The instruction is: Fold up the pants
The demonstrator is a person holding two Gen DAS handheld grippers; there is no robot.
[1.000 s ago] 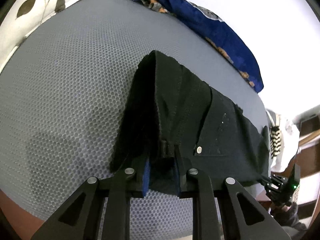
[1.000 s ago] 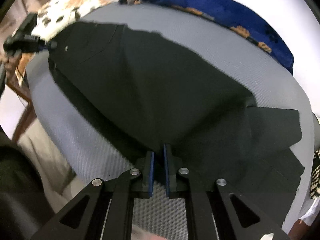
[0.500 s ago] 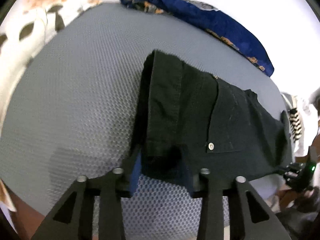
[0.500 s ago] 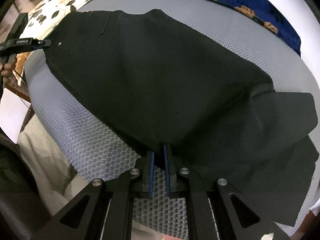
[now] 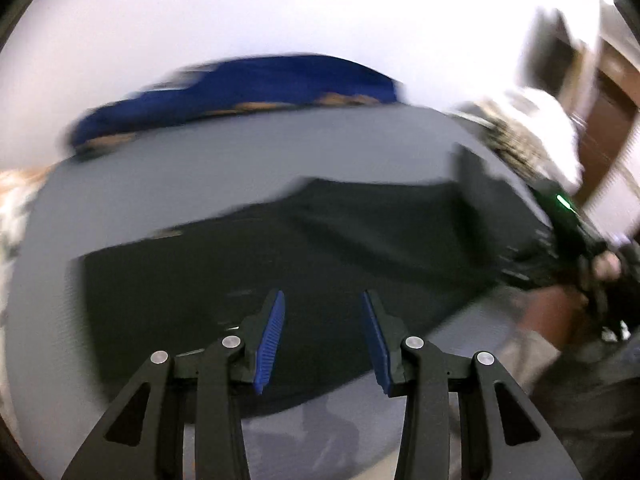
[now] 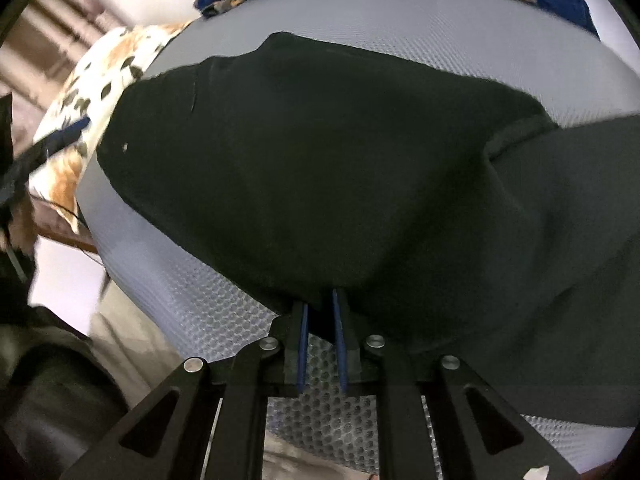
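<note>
The left gripper (image 5: 322, 336) has let go of the waistband and swung away, jaws now spread and empty. The black pants (image 6: 340, 168) lie flat on the grey mesh surface (image 6: 480, 32); the right gripper (image 6: 319, 340) pinches their near edge, probably to keep the fold taut.
</note>
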